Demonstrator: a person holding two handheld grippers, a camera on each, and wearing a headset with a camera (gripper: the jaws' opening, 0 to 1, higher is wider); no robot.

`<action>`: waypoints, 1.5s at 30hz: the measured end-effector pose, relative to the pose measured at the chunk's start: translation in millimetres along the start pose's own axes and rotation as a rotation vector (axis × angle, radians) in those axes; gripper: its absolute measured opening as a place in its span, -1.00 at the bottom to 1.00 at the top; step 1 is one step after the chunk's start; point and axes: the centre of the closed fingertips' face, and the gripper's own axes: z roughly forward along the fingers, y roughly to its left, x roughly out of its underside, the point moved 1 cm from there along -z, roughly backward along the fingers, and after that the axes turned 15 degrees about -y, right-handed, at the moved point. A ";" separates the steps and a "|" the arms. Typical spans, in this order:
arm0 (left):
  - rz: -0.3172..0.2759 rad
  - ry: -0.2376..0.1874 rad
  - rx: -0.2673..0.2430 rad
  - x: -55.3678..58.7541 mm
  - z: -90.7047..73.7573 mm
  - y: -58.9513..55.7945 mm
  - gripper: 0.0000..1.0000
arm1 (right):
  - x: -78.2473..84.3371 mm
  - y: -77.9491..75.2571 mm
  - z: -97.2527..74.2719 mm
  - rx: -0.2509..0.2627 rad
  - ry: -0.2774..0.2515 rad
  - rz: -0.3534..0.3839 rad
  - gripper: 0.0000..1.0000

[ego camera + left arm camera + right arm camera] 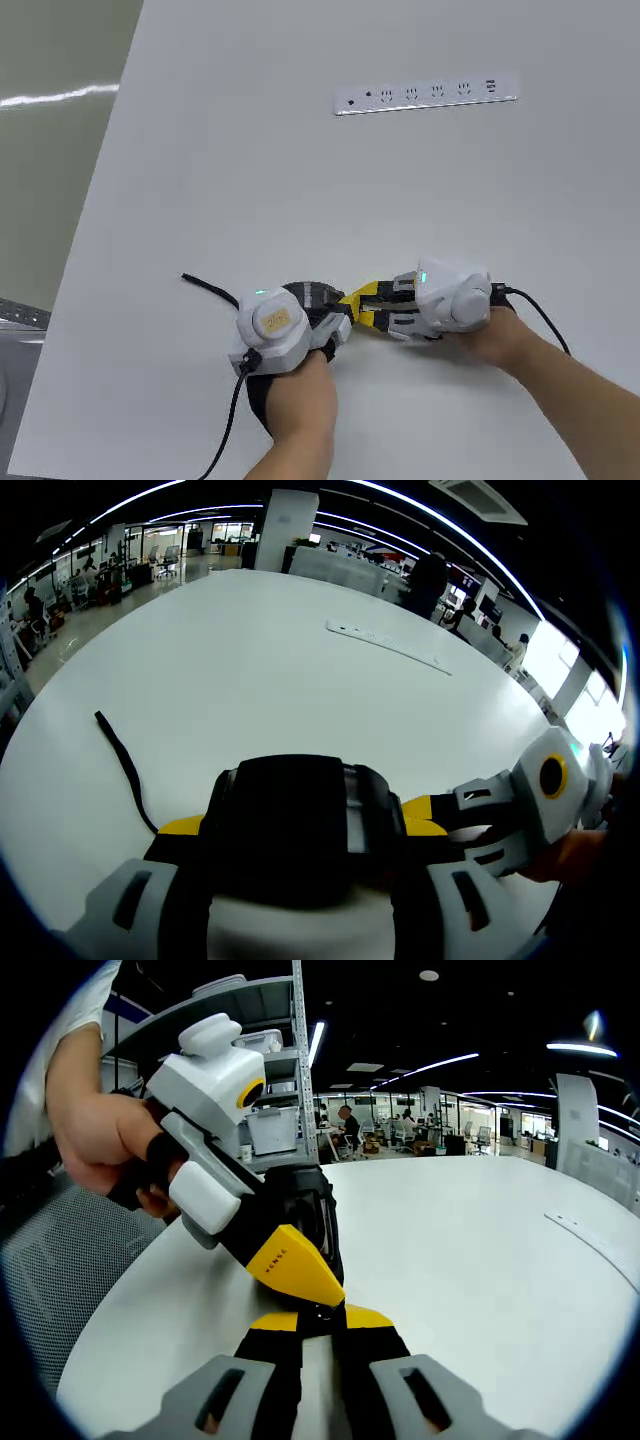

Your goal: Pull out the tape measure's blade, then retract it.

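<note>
The black tape measure (312, 296) rests low on the white table (300, 180), and my left gripper (338, 312) is shut on its case (295, 810). Yellow-tipped fingers (182, 825) hug the case on both sides. From the right, my right gripper (367, 304) meets the case's mouth. In the right gripper view its jaws (322, 1318) stand nearly together, pinched on the blade's tip just below the case (312, 1210). No length of blade shows between the case and the pinch. The tape measure's black wrist strap (208, 287) trails left on the table.
A white power strip (427, 93) lies flat at the far side of the table, also seen as a power strip (390, 645) in the left gripper view. The table's left edge (95, 190) drops to the floor. Office shelving and desks stand beyond.
</note>
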 end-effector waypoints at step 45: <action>0.076 0.023 0.126 3.5 -4.8 -2.5 0.42 | -1.2 0.1 -2.0 0.012 0.010 0.010 -0.60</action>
